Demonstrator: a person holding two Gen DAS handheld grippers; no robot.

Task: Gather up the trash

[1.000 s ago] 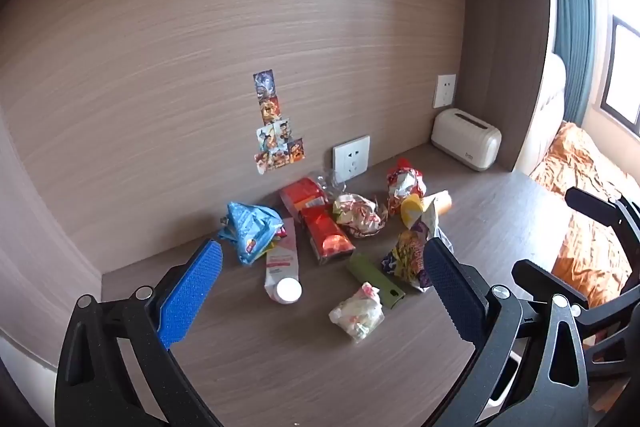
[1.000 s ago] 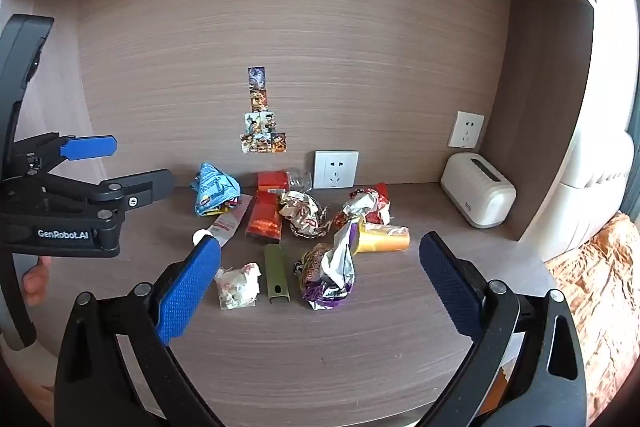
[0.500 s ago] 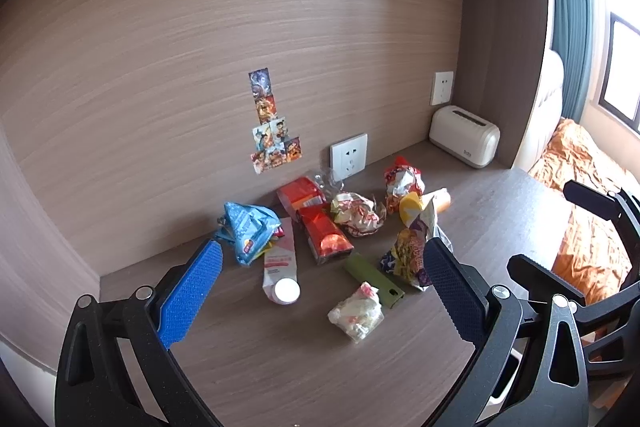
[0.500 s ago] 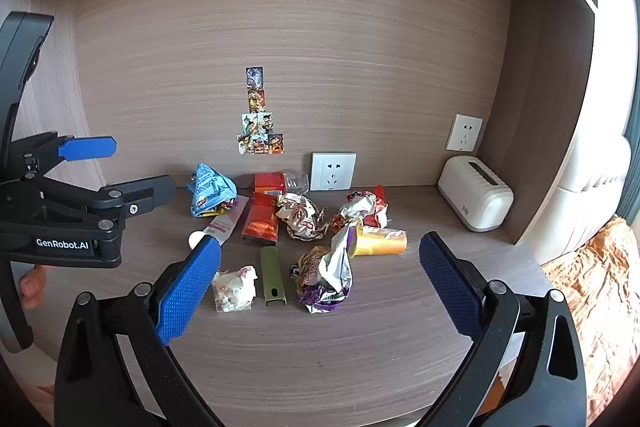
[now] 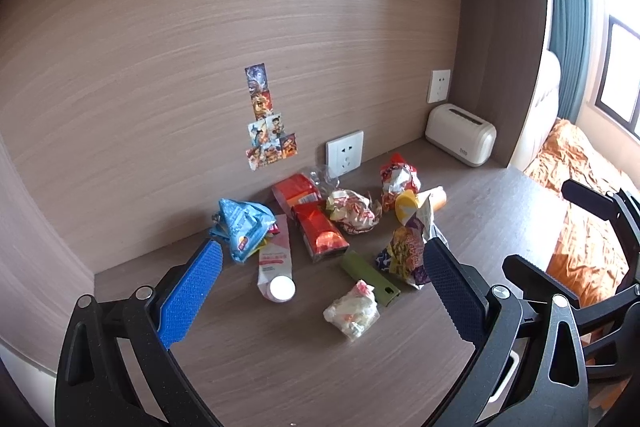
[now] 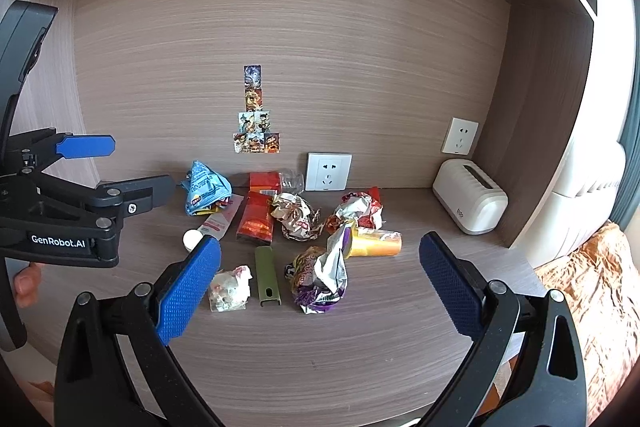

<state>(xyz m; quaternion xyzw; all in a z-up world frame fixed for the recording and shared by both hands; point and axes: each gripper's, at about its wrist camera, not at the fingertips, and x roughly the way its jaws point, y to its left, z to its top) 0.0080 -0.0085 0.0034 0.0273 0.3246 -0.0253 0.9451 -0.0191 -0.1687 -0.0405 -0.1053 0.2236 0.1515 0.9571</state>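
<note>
Both grippers hang above the near edge of the surface with nothing in them: the left gripper has its fingers spread wide, and so does the right gripper, neither touching any of the litter. The trash sits in a loose heap toward the back wall, from the blue wrapper on the left across to the yellow cup lying on its side, with a small white crumpled wrapper and a green strip nearest the front. I can't see a bin or bag anywhere, so one worry is that whatever gets lifted has no obvious place to go. The pieces lie close together and some overlap; the purple foil bag leans against the cup, and the white tube is tucked partly under the blue wrapper, so closing on one would likely drag or scatter a neighbour. Crinkled foil gives little to bite on and could slip free. The cup would probably roll if nudged. The two grippers are also close to each other and might collide if both reach for the middle.
</note>
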